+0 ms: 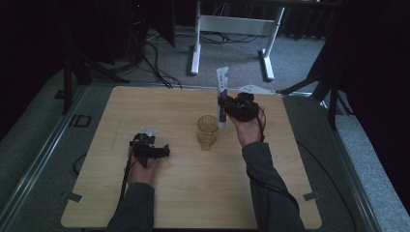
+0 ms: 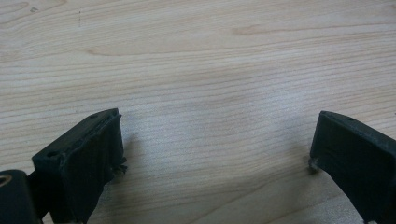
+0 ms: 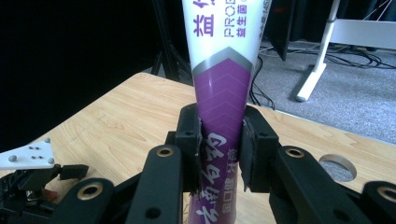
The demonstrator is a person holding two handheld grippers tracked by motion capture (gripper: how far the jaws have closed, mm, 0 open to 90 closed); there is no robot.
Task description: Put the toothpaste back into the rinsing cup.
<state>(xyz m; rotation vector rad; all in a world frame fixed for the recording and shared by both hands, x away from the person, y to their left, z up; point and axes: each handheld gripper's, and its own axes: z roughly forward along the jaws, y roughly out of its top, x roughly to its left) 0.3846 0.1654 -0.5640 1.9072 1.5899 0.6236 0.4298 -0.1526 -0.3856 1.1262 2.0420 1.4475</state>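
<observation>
The toothpaste tube point(image 1: 222, 94) stands nearly upright, its long axis running up and down, the flat crimped white end on top and the purple end pointing down toward the table point(image 1: 193, 193). It hangs just beside the amber glass point(image 1: 207, 131), on that glass's right and slightly behind it in the high view. The right gripper point(image 1: 227, 104) pinches the tube's purple lower part; in the right gripper view its 2 jaws press against both sides of the tube point(image 3: 219, 93).

The left gripper point(image 1: 162, 151) rests low over the table to the left of the glass and nearer the person, well apart from it. Its 2 jaws are spread wide over bare wood point(image 2: 210, 93) in the left gripper view, with nothing between them.

The table is light wood with rounded corners, on grey carpet in a dark room. Beyond the glass, past the table's far edge, stand the white legs of a desk point(image 1: 196, 48), with black cables point(image 1: 154, 63) on the floor.
</observation>
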